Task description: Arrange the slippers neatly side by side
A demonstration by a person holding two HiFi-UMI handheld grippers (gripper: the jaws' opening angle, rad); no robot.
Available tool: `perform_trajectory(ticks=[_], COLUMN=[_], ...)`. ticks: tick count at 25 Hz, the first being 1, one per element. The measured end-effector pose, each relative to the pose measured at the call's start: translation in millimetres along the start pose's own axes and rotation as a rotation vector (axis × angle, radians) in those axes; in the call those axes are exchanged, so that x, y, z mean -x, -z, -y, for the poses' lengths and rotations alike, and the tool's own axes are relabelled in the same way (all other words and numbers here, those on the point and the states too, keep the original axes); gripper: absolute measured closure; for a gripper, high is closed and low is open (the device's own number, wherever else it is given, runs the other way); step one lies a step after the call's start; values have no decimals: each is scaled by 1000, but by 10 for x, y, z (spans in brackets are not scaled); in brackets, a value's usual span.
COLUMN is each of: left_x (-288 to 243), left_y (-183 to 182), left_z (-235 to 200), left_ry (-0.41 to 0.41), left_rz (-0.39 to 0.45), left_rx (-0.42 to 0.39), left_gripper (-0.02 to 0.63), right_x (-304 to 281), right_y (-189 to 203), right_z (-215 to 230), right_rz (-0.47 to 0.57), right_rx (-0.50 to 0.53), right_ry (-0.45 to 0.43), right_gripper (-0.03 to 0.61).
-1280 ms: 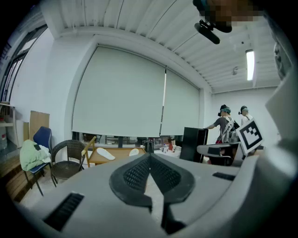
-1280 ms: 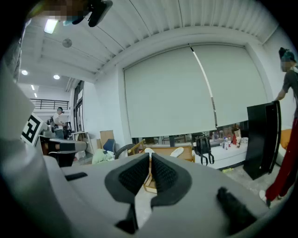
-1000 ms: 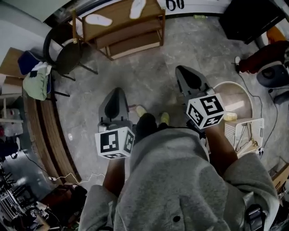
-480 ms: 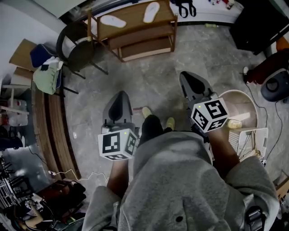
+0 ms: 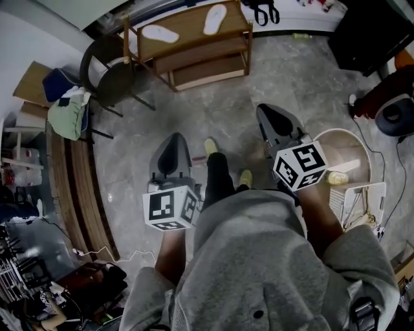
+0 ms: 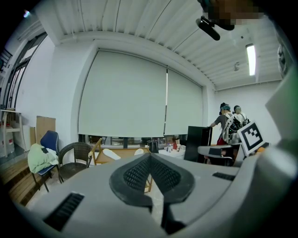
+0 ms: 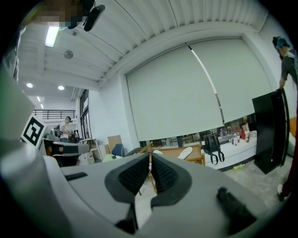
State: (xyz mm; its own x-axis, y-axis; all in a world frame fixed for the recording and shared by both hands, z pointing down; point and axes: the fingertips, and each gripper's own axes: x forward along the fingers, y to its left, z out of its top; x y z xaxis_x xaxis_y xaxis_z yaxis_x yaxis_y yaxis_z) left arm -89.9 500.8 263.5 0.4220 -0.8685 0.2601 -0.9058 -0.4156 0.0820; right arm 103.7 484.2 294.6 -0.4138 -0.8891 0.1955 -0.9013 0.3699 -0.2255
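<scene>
Not much progress to report here, tbh. The two flat white slippers are up on the top board of the low wooden shelf rack (image 5: 187, 33), at 12 o'clock in the head view. The first white slipper (image 5: 160, 33) is toward 11 o'clock and lies nearly crosswise. The second white slipper (image 5: 215, 19) is closer to 12 and tilted off at its own angle. There's bare wood between them and they're well apart, so definitely not side by side.

Both tools are nowhere near them. The left gripper (image 5: 173, 141) has its dark ribbed pads pressed together with nothing between them, just empty. Same with the right gripper (image 5: 270, 115): pads closed up, holding nothing. Both point toward 12 o'clock at the rack, with a stretch of grey stone floor (image 5: 213, 97) in between. Each gripper's own view shows the rack small in the distance past its jaw tips.

A dark wicker chair (image 5: 107, 74) stands at 10 o'clock, just beside the rack's left end, but I doubt it gets in the way.

So my read: zero done. What's left is getting within reach, then grabbing and turning each slipper so they lie parallel and close together.
</scene>
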Motion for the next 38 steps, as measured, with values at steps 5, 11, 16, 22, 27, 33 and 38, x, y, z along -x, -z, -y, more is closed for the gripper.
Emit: perform_trajectory(ticks=[5,11,16,22,27,33,38], left_x=[-171,-421,-639,-938,-1244,-1578,-1853], left_y=[5,-18,7,-51,-135,-267,-412], left_z=[-35,-116,-225,-411,-702,-1015,-1247], left_ry=[15,20,19,13,11,27,34], left_rz=[-21,-40,-57,-65,-71,-63,-60], left_rx=[11,21,28,52,66,76,73], left_gripper=[600,598,598,598,598,598,598], right_x=[-107,-356,-574,-901,-1299,-1693,-2046], right_y=[-14,2,39,-15,-104,-192,-367], right_z=[95,207,298,409,448,456,446], right_rz=[-10,-30,-48,-77,-94,-108,-107], right_rx=[-18,-27,-36,-33,-24,-22,-13], right_ry=[14,8,7,4,6,14,23], right_gripper=[548,548,548,548,548,548,548])
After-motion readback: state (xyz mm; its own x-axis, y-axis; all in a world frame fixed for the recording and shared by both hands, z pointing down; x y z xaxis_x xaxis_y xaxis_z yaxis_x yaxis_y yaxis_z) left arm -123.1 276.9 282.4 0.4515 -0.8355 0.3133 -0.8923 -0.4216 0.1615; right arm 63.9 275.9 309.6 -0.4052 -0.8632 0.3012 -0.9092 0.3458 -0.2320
